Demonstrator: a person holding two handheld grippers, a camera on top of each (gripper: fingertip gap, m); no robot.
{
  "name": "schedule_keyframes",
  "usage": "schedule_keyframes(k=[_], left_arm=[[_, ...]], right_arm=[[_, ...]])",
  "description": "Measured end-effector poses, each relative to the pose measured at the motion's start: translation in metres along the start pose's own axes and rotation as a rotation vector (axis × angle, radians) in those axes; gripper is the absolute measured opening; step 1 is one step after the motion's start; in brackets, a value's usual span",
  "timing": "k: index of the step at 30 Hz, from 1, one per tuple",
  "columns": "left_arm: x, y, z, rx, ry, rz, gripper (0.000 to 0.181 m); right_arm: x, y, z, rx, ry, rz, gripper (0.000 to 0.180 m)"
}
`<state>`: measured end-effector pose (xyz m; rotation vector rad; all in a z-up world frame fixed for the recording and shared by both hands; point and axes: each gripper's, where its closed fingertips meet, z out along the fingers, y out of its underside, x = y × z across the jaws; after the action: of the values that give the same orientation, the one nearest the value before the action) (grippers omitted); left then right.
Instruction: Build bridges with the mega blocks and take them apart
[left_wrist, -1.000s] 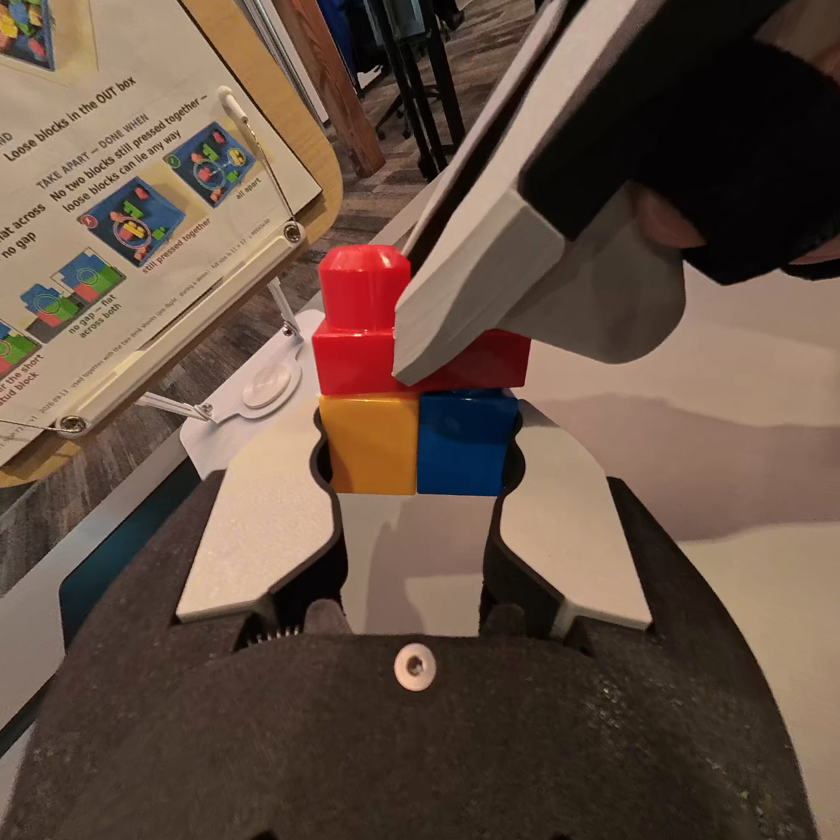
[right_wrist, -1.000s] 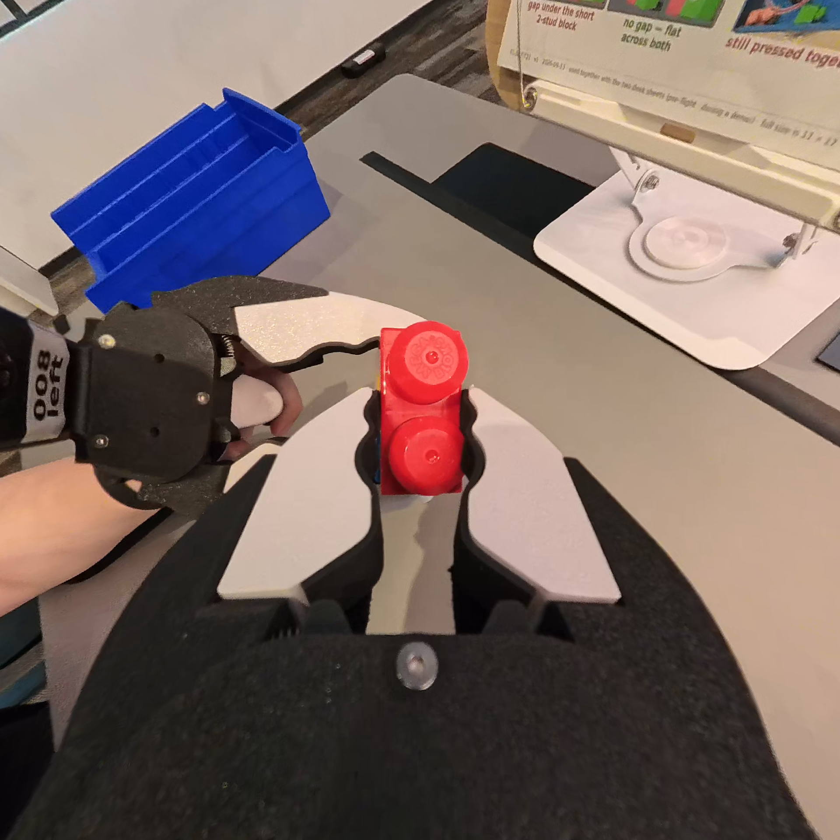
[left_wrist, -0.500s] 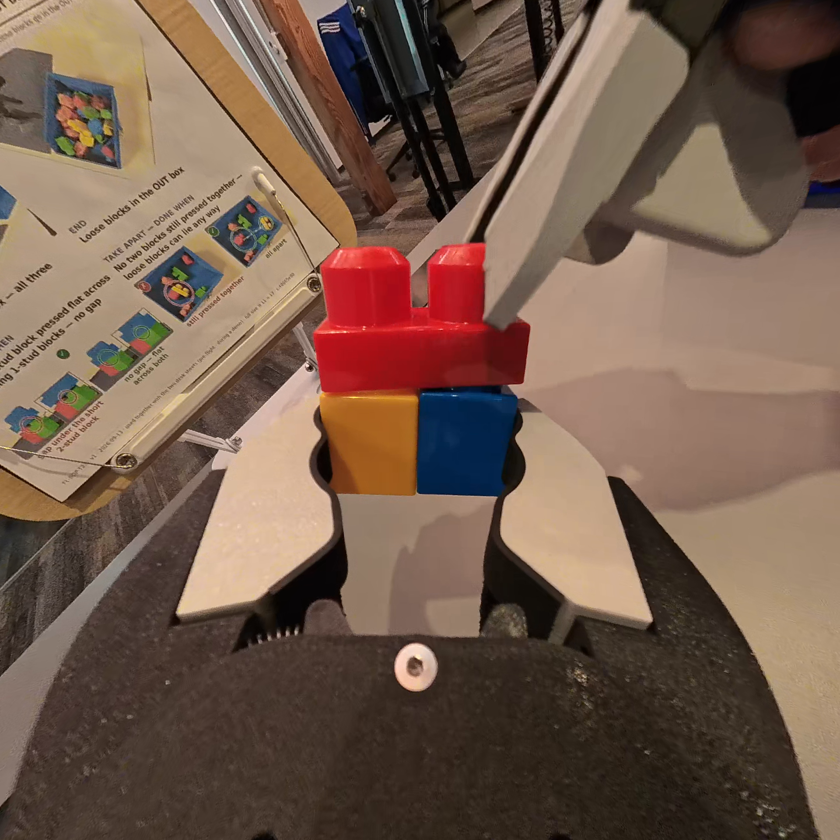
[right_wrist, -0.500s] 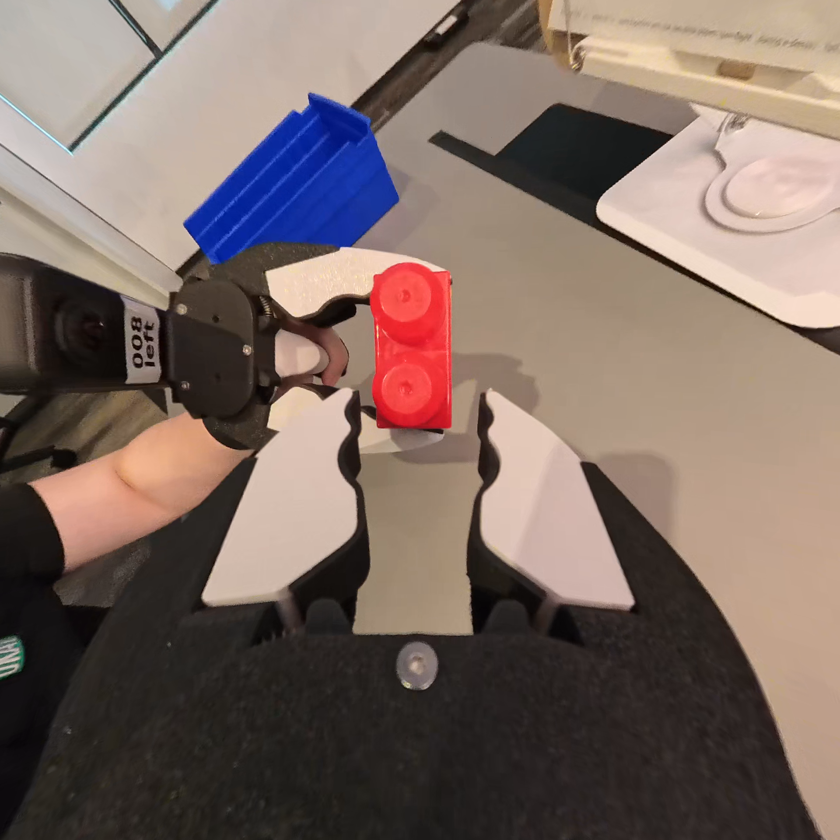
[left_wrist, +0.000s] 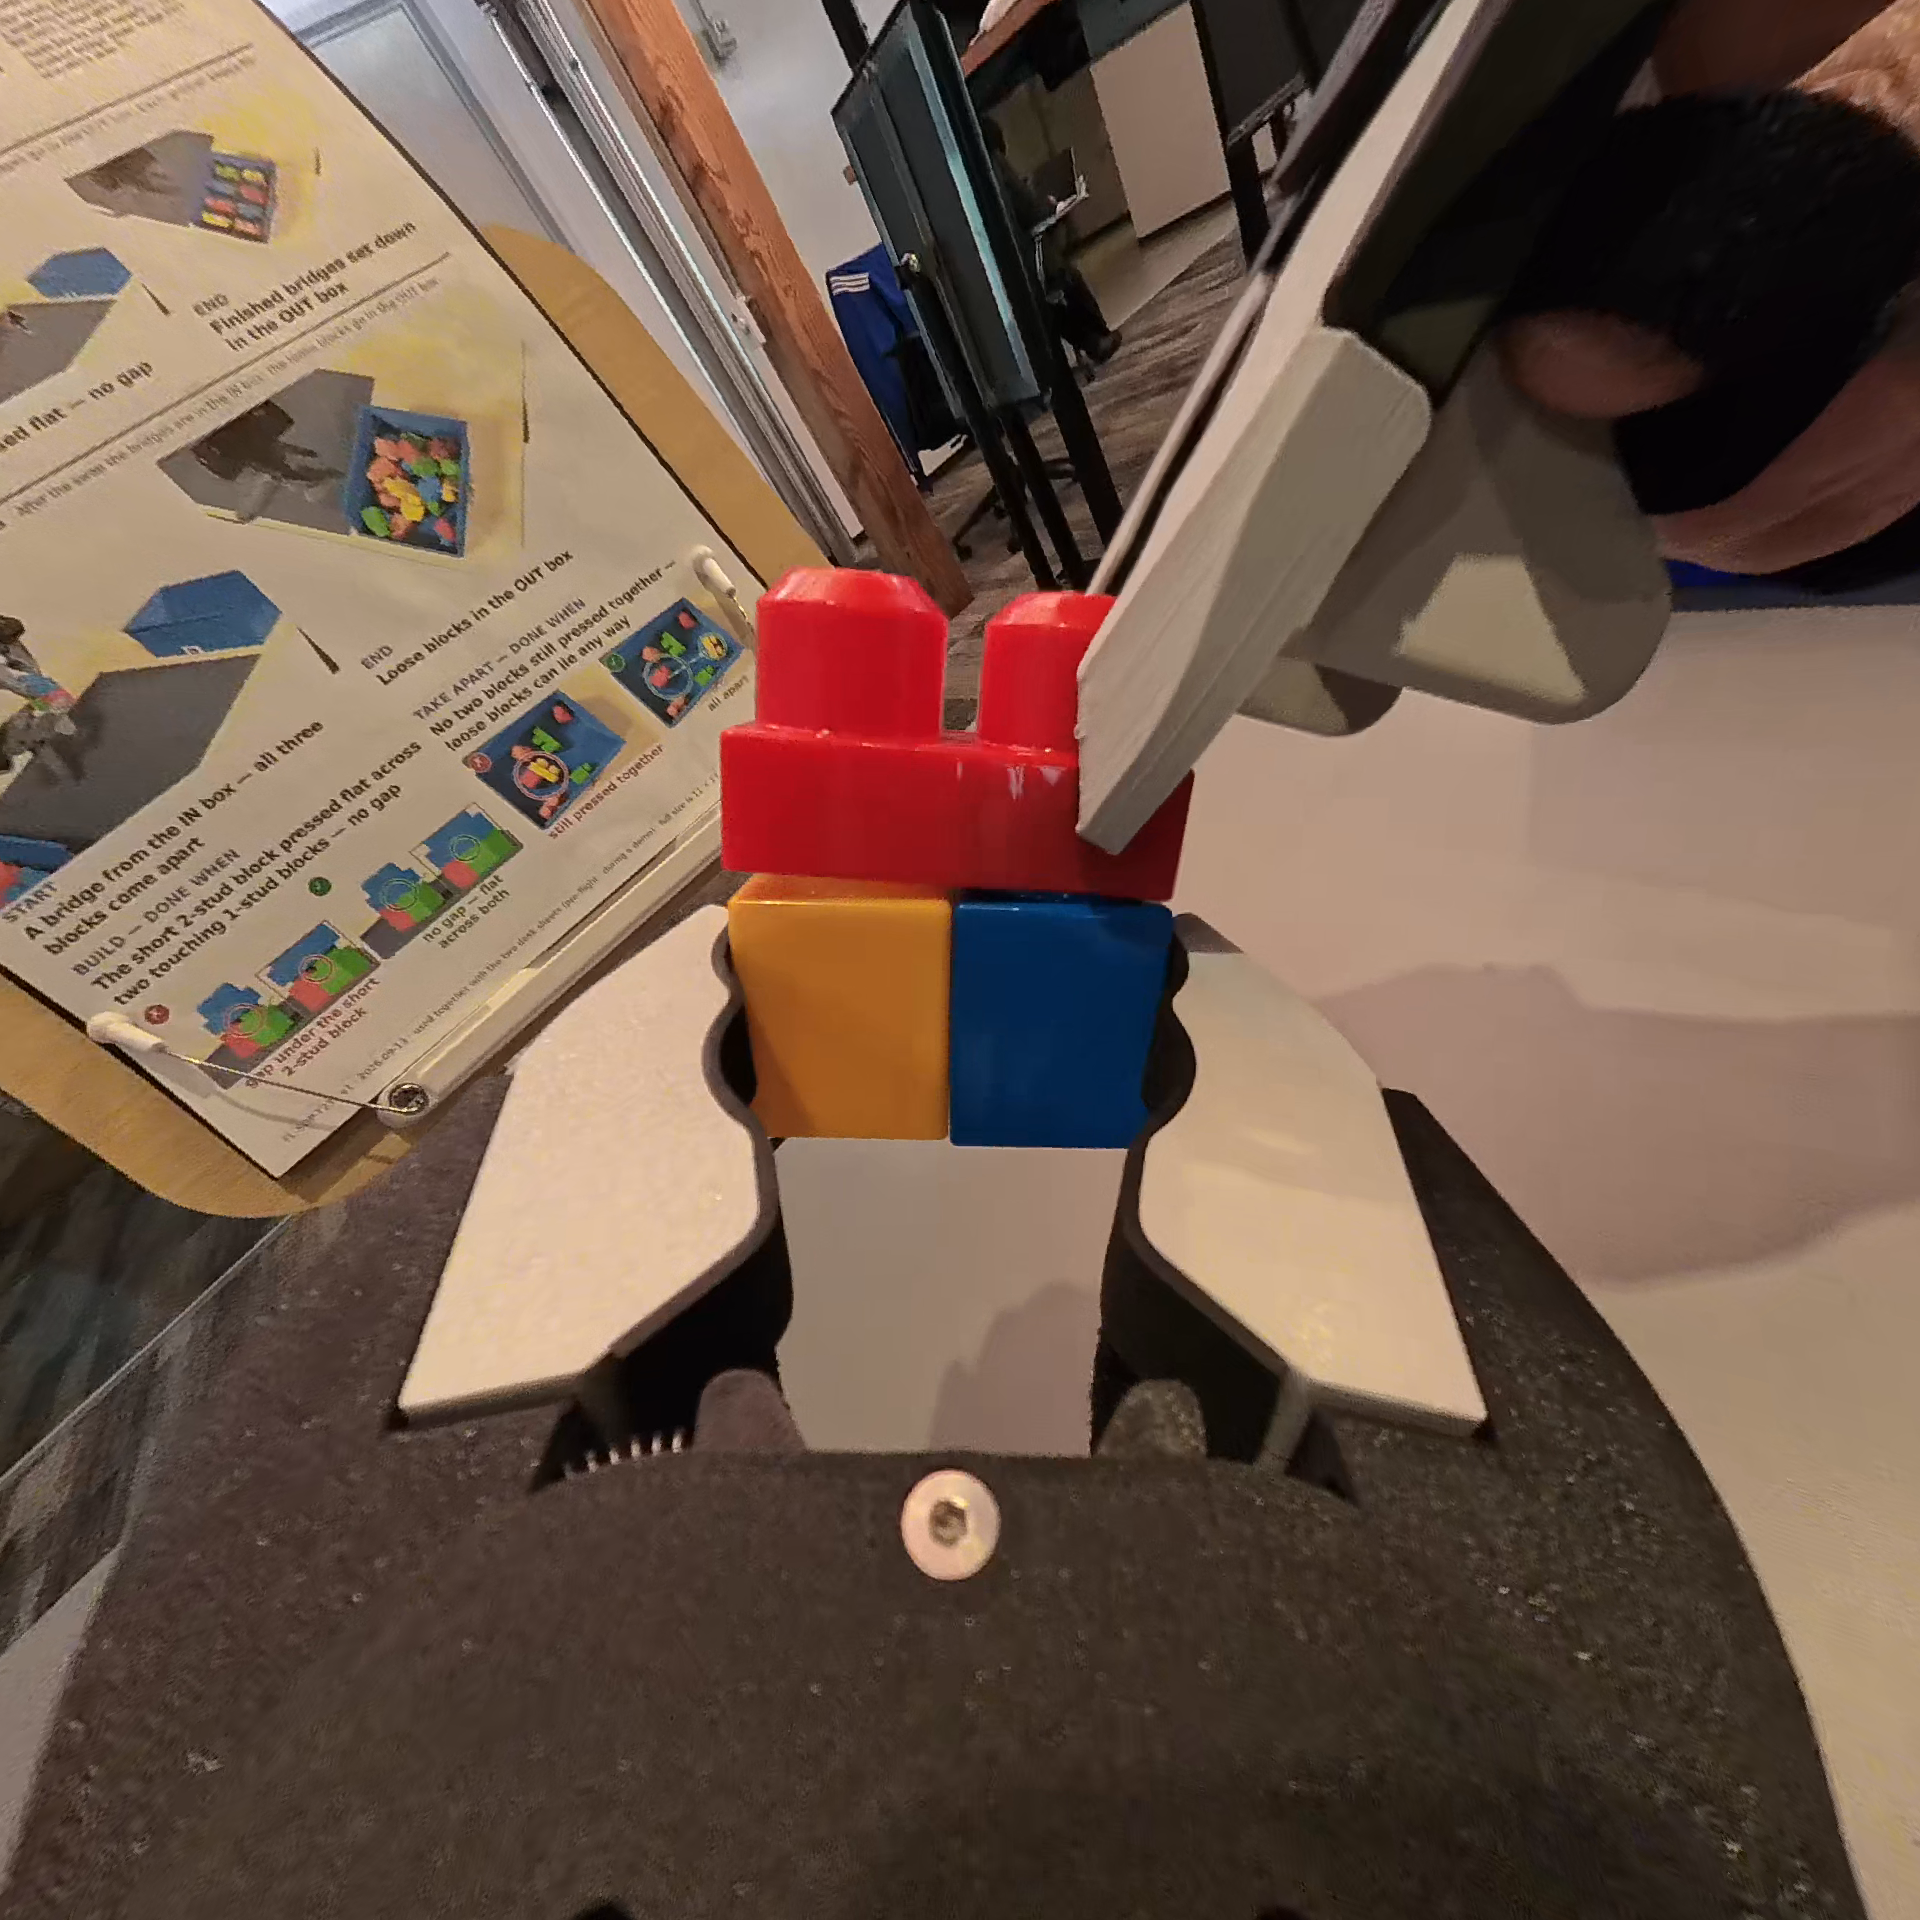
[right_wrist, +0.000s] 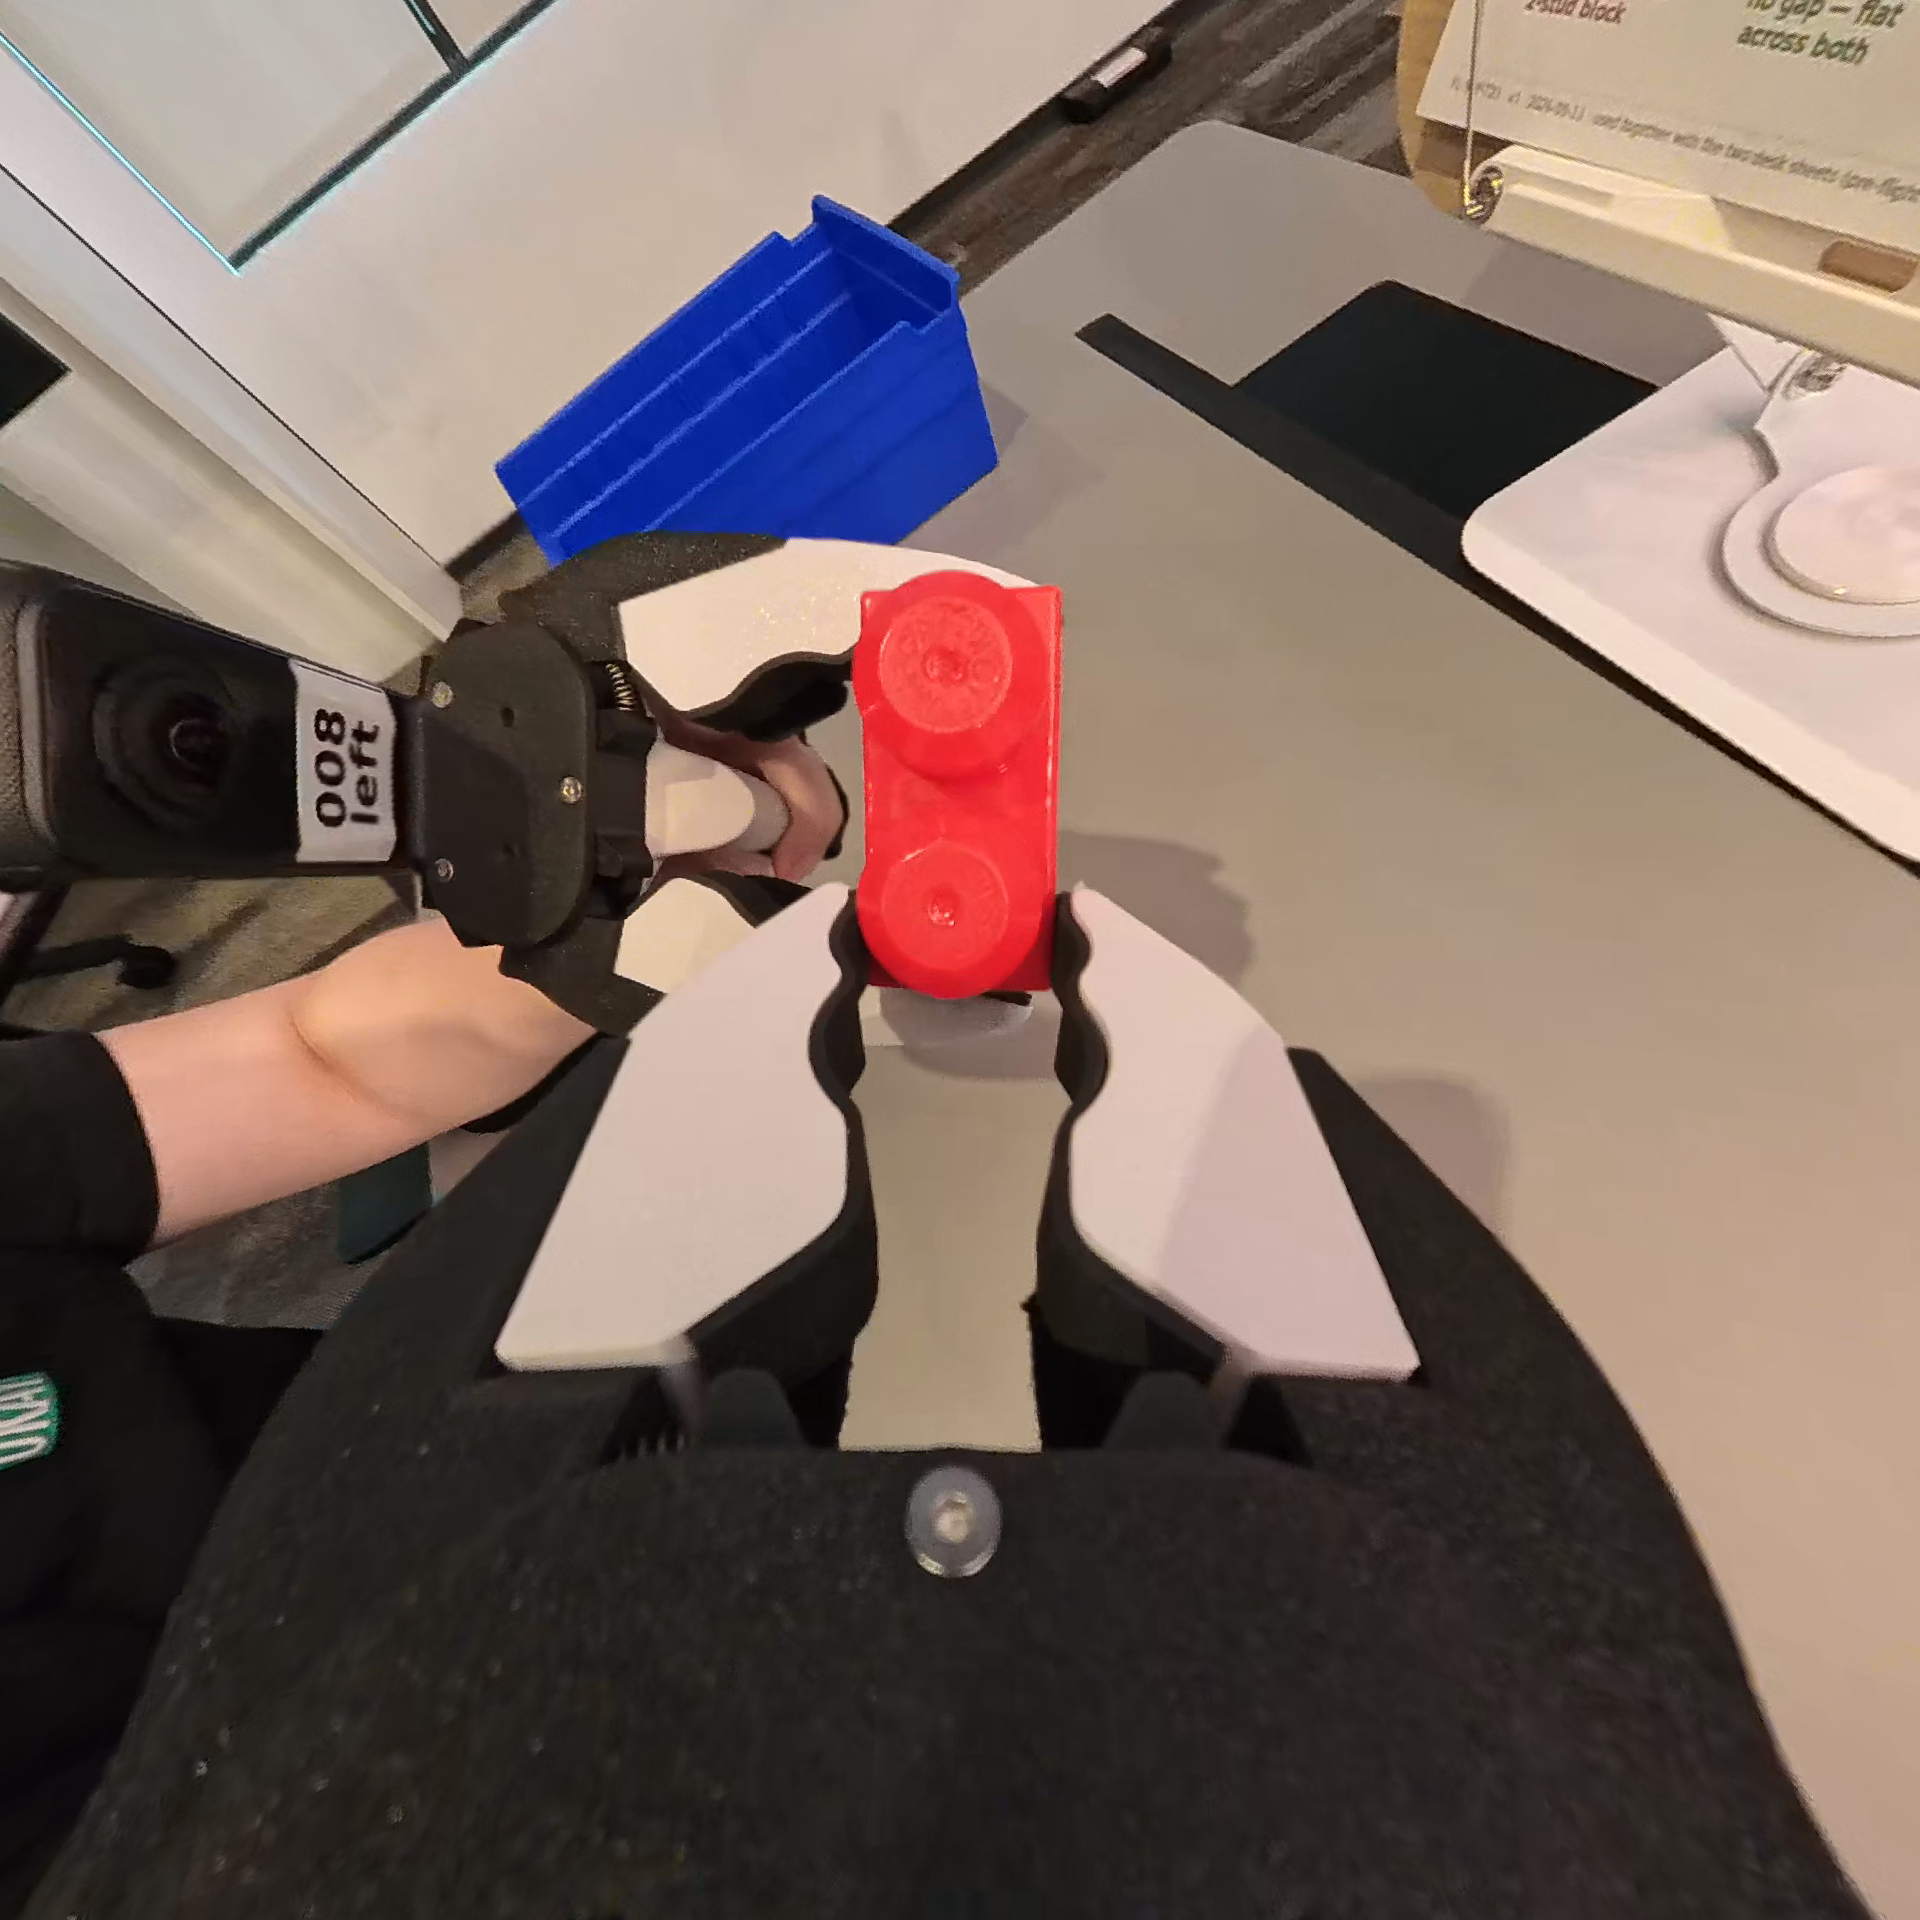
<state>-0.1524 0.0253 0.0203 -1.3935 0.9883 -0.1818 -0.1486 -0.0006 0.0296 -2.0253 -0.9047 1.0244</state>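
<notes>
Three blocks formed one bridge: a red block (left_wrist: 935, 821) sat across a yellow block (left_wrist: 842, 1008) and a blue block (left_wrist: 1055, 1023). The left gripper (left_wrist: 951, 1023), level, clamped both lower blocks above the tabletop (right_wrist: 1351, 831). The right gripper (right_wrist: 954, 930), angled down, pinched the red block's near end. One blue bin (right_wrist: 769, 405), contents hidden, stood near the tabletop's far left edge.

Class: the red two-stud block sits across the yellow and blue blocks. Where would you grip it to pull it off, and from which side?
Grip the red two-stud block by its long flat sides, from above: the left gripper covers the yellow block and blue block below.
</notes>
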Motion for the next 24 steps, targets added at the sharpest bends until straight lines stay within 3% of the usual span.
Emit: schedule_keyframes(k=[12,15,19,24], left_arm=[[0.006,0.004,0.005,-0.034,0.053,0.058,0.074],[0.008,0.005,0.006,-0.052,0.072,0.070,0.074],[0.016,0.008,0.008,-0.083,0.082,0.130,0.074],[0.026,0.007,0.009,-0.086,0.100,0.167,0.074]], right_arm=[[0.007,0.008,-0.001,-0.043,0.007,0.001,0.034],[0.018,-0.011,-0.012,0.069,0.127,-0.013,0.054],[0.014,-0.014,-0.016,0.098,0.101,0.021,0.054],[0.014,-0.006,-0.007,0.049,0.061,0.051,0.032]])
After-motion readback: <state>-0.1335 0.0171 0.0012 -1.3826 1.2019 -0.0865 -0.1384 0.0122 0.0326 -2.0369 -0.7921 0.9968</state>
